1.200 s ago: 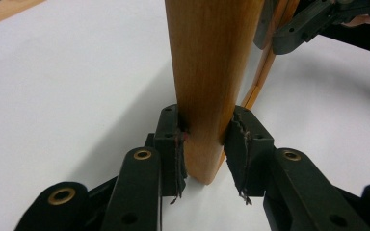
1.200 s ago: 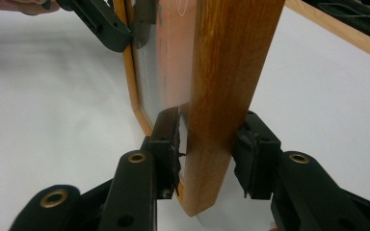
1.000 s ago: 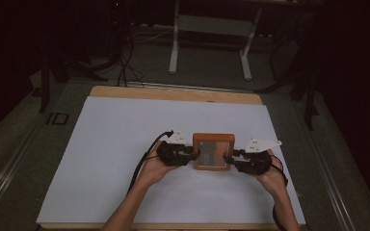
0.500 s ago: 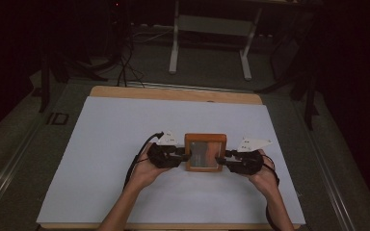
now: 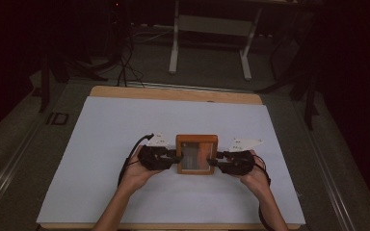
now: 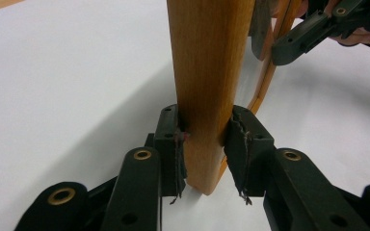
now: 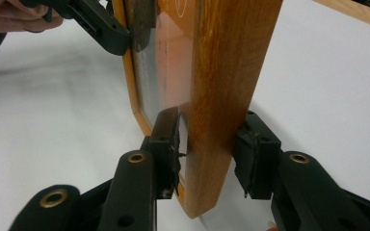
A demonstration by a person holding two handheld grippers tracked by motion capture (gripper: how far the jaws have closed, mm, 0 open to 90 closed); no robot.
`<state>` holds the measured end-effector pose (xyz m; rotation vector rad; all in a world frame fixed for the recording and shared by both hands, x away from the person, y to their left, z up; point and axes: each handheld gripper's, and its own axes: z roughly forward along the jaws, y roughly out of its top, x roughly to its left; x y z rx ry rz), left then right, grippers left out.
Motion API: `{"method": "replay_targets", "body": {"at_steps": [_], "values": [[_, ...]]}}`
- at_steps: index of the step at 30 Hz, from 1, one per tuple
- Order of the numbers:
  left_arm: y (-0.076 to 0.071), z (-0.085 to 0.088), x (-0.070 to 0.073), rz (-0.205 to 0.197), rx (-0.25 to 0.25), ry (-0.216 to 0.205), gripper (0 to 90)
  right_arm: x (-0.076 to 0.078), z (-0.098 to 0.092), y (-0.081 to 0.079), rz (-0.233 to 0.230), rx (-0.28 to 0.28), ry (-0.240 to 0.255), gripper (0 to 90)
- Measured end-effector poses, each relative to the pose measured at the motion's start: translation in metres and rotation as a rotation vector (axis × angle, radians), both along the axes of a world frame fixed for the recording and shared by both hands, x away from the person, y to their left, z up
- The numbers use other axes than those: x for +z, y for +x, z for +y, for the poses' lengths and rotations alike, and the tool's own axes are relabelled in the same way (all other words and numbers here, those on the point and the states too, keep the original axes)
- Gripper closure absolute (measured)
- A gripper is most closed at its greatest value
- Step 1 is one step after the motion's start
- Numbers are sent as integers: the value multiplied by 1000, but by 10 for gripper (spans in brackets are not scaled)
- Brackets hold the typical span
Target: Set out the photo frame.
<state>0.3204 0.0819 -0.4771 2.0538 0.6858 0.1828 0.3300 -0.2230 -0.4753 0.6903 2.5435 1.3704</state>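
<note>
Wooden frame [image 5: 196,154] – square, with a clear pane inside – near the middle of the counter [image 5: 101,144], a little toward the near edge, carried flat between two claws. Left claw [image 5: 173,156] clenched on the frame's left rail [image 6: 204,96], pads tight against both faces of the wood. Right claw [image 5: 212,161] grasping the opposite rail [image 7: 226,96]; outer pad against the wood, inner pad close to the pane side with a thin sliver of gap visible, so probably the weaker grip of the two.

Likely trouble: a slip on the right side, letting that rail drop and the frame swing from the left claw alone – smooth varnished wood, narrow bite near the rail's end. Uneven hand motion likely to twist the frame and lever it out of one grip. Frayed pad edges [image 6: 177,163] on the left claw possibly reducing friction. Pane at risk if a corner strikes the counter. White sheet [image 5: 279,192] under everything liable to shift on a hard landing.
</note>
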Motion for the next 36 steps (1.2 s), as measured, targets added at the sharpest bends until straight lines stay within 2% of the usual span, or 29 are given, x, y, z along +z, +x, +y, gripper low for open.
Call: {"method": "replay_targets", "body": {"at_steps": [17,21,36], "values": [[-15,31,-6,28,58,-36,679,-10,29,-3,71,20,41,634],[-17,38,-8,38,83,-45,675,-13,37,-1,94,19,47,634],[-20,56,-11,63,109,-62,673,-18,54,-1,138,25,67,637]]}}
